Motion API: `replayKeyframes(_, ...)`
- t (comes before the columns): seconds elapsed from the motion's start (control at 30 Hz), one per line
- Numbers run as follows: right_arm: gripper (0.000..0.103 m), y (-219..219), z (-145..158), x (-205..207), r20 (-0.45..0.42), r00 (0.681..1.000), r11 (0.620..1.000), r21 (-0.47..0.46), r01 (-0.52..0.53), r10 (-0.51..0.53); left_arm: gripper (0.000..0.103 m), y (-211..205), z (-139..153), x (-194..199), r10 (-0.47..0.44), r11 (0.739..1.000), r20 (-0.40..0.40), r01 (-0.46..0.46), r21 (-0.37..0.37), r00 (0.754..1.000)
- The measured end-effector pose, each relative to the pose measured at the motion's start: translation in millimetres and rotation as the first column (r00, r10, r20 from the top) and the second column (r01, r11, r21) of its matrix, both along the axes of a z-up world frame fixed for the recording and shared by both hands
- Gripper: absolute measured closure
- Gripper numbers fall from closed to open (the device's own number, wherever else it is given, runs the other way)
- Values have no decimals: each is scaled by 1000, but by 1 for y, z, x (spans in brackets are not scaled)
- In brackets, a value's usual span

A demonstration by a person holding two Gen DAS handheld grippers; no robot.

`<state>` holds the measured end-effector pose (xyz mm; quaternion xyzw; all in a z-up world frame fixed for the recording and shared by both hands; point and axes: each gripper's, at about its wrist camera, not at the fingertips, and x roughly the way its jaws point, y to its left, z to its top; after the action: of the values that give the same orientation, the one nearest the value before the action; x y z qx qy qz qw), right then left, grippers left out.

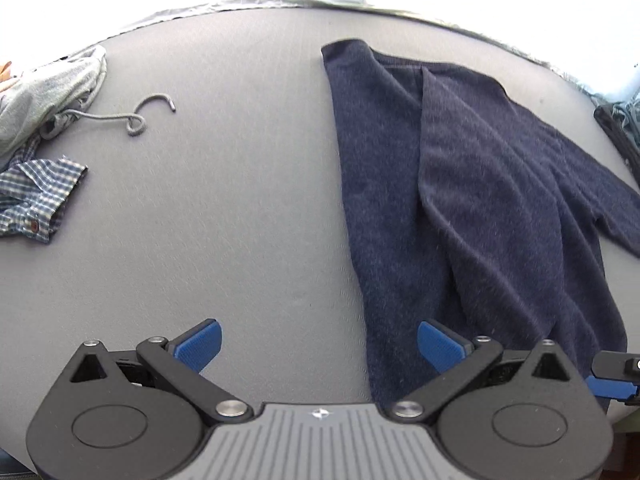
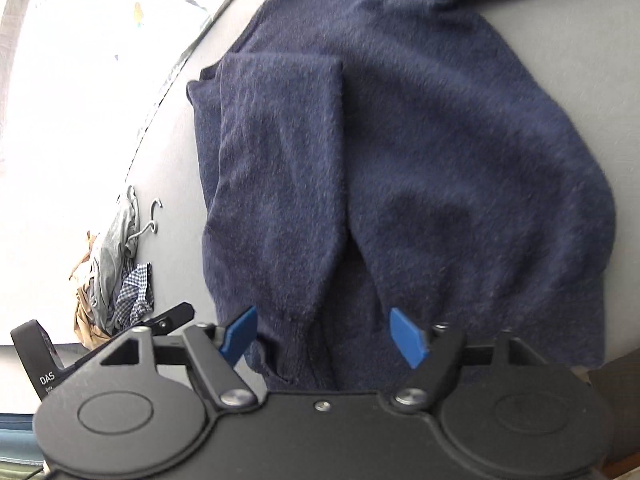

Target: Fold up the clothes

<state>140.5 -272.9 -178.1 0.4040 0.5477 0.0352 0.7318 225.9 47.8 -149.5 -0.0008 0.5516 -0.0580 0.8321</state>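
Observation:
A navy blue sweater [image 1: 460, 184] lies spread on the grey table [image 1: 224, 208], with one side and a sleeve folded over its body. My left gripper [image 1: 318, 340] hovers open above the table, at the sweater's left edge near its hem, with nothing between its blue pads. In the right wrist view the same sweater [image 2: 400, 140] fills the frame, and a folded sleeve [image 2: 280, 184] runs down toward the camera. My right gripper [image 2: 324, 334] stands open over the sleeve's cuff end; its pads do not press on the cloth.
A pile of other clothes sits at the table's left edge: a grey garment [image 1: 44, 96] with a loose drawstring [image 1: 132, 118] and a blue checked shirt [image 1: 36, 196]. The same pile [image 2: 116, 272] shows in the right wrist view. A dark item [image 1: 620, 128] lies at the far right.

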Motion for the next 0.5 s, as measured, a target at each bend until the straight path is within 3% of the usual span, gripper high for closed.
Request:
replayKeyframes(0.2, 8, -51, 15, -8, 76, 994, 984, -157, 87, -76, 0, -21, 10, 20, -1, 1000, 57, 0, 10, 998)
replayKeyframes(0.33, 3, -87, 13, -8, 112, 984, 964, -214, 159, -138, 0, -59, -8, 34, -68, 992, 3, 68, 108, 998)
replayKeyframes(0.5, 0, -126, 2, 8, 167, 964, 926, -282, 249, -209, 0, -92, -29, 45, -113, 985, -57, 119, 126, 992)
